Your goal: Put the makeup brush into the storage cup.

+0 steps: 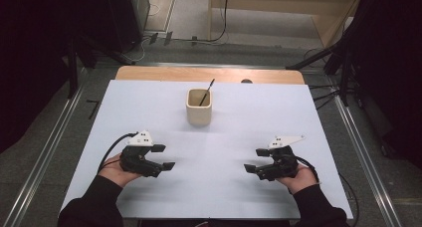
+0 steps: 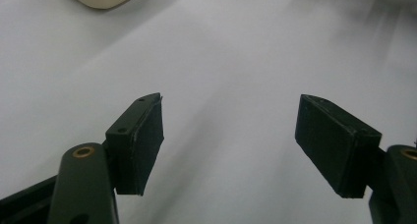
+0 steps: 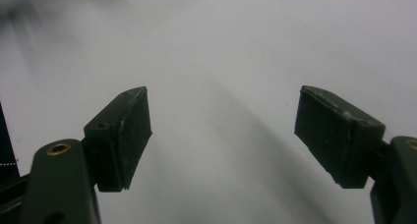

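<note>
Resting near the front edge of the white table (image 1: 149,102), the left gripper (image 1: 166,157) and right gripper (image 1: 253,160) both stand wide open, holding nothing. Farther off, midway between them, a cream cup (image 1: 199,107) stands upright with a dark stick (image 1: 207,91) leaning inside. Nothing looks begun; I'd judge reaching for the cup is all ahead.

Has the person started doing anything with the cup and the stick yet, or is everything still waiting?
It looks like the very start. Done: nothing that shows; the cream cup stands alone at the middle of the white table with the thin dark stick leaning inside it. In hand: nothing; the left gripper and right gripper sit open and empty, near the table's front. Left: reaching the cup, probably.
</note>
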Demonstrator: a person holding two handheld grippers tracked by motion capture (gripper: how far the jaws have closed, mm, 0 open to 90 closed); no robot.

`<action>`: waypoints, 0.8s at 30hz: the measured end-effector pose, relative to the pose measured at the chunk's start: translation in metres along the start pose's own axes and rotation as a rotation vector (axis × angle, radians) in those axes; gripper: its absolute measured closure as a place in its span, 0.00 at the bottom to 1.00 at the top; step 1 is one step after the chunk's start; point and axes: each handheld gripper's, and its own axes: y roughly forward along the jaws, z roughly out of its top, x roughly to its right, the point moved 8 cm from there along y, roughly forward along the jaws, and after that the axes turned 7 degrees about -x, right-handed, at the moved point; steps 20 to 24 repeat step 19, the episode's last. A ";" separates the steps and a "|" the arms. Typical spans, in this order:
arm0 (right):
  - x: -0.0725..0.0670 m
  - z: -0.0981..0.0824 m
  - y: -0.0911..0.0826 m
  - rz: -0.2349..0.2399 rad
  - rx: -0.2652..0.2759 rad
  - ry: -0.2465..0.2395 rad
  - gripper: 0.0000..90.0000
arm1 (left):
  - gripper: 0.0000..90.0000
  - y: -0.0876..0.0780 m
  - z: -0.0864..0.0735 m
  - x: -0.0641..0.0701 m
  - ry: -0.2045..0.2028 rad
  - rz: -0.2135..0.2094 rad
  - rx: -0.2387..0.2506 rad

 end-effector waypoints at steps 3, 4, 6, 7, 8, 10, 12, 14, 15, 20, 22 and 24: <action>0.000 0.000 0.000 -0.001 -0.001 0.001 0.25 | 0.30 0.000 0.000 0.000 0.002 0.001 -0.004; 0.000 0.000 0.000 -0.001 -0.001 0.002 0.25 | 0.30 0.000 0.000 0.000 0.002 0.001 -0.004; 0.000 0.000 0.000 -0.002 -0.001 0.001 0.25 | 0.30 0.001 -0.001 0.000 0.001 -0.001 -0.005; 0.000 0.000 0.000 -0.002 -0.002 0.001 0.25 | 0.30 0.001 -0.001 0.000 0.001 -0.002 -0.007; 0.000 0.000 0.000 0.000 -0.004 0.001 0.25 | 0.30 0.001 -0.001 0.000 0.003 -0.002 -0.011; 0.000 0.000 0.001 -0.001 -0.005 -0.001 0.25 | 0.30 0.002 -0.001 0.000 0.005 -0.003 -0.014; 0.000 0.000 0.001 0.000 -0.005 -0.003 0.25 | 0.30 0.002 -0.002 0.001 0.005 -0.006 -0.017; 0.000 0.000 0.001 -0.001 -0.007 -0.004 0.25 | 0.30 0.002 -0.002 0.000 0.006 -0.005 -0.018; 0.000 0.000 0.001 -0.001 -0.008 -0.003 0.25 | 0.30 0.002 -0.002 0.000 0.005 -0.004 -0.018; 0.000 0.000 0.002 0.000 -0.009 -0.009 0.25 | 0.30 0.002 -0.002 0.000 0.004 -0.004 -0.019; 0.000 0.000 0.002 0.000 -0.009 -0.009 0.25 | 0.30 0.002 -0.002 0.000 0.004 -0.004 -0.019; 0.000 0.000 0.002 0.000 -0.009 -0.009 0.25 | 0.30 0.002 -0.002 0.000 0.004 -0.004 -0.019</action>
